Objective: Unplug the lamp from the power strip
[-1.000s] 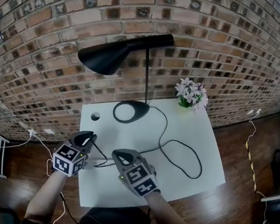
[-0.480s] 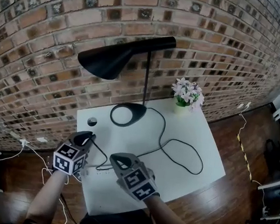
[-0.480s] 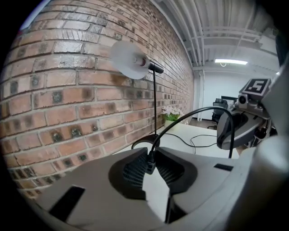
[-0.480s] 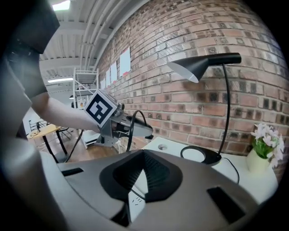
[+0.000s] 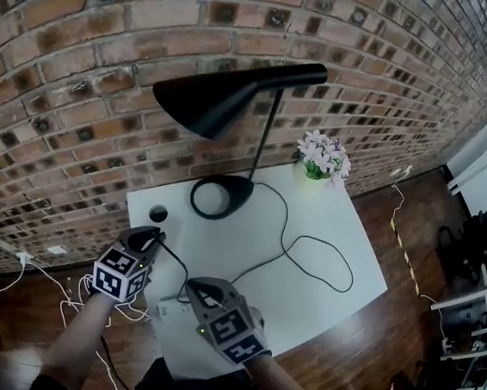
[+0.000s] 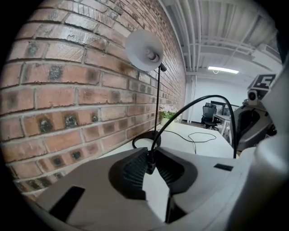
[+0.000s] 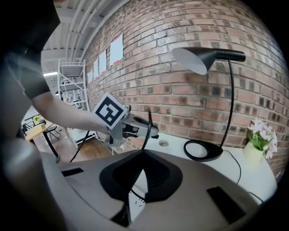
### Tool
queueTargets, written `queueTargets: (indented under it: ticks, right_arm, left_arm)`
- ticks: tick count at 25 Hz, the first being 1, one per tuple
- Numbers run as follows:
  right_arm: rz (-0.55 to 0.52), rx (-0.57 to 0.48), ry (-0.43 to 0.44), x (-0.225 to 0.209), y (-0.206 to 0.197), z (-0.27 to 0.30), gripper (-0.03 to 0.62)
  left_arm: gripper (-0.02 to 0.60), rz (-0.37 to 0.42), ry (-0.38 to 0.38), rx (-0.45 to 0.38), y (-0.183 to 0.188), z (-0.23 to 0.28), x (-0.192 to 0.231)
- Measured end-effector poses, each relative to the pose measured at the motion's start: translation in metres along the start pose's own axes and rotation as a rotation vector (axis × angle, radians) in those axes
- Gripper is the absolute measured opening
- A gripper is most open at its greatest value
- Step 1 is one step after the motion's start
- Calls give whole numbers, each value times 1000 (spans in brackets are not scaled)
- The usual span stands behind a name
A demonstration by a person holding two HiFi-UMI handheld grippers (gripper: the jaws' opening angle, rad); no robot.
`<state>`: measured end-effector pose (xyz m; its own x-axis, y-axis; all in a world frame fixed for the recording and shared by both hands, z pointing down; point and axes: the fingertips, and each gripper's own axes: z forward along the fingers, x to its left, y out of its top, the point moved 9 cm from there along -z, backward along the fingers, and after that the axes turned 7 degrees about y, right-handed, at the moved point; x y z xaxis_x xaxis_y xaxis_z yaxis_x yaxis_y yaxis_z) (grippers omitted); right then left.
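A white square table (image 5: 221, 244) is seen from above, pushed up against a red brick wall (image 5: 114, 29). The tall black metal lamp with a cone-shaped shade (image 5: 223, 101) is set at the back of the table, close to the wall. A small pot of pale pink flowers (image 5: 321, 155) is placed at the back right corner. A thin black cord (image 6: 153, 141) is laid in loops across the table top. The flat white power strip (image 5: 171, 312) is found at the front edge of the table, just beside the right gripper (image 5: 197, 287). The left gripper (image 5: 157, 240) is held over the front left part of the table. Its dark ribbed fingers (image 6: 133, 173) are pinched on the black cord, which is bent up and over from there towards the right gripper. The tips of the right gripper's fingers (image 7: 158, 173) are drawn close together above the power strip. The cord is seen coming down right at those tips, but whether it is squeezed there cannot be told.
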<state>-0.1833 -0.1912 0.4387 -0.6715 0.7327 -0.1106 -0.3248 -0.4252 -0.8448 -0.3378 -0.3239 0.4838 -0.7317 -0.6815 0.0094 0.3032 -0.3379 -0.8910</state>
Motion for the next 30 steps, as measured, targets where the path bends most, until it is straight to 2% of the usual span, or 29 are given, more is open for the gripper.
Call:
queueTargets:
  ticks: [5,14,22,30]
  right_arm:
    - [29,15,-6,5,-4,11,-5]
    - [67,18,0,-6,-9,10,-5]
    - [62,23,44,-13,-6,27,-5]
    - [-1,43,115,-18,12,61,-5]
  left_arm:
    - [60,18,-13,16,-1,26,18]
    - [60,-27,17,33,-8,66,51]
    - [60,-46,35,70,-20,87,66]
    - [60,-47,38,105,-29,103,71]
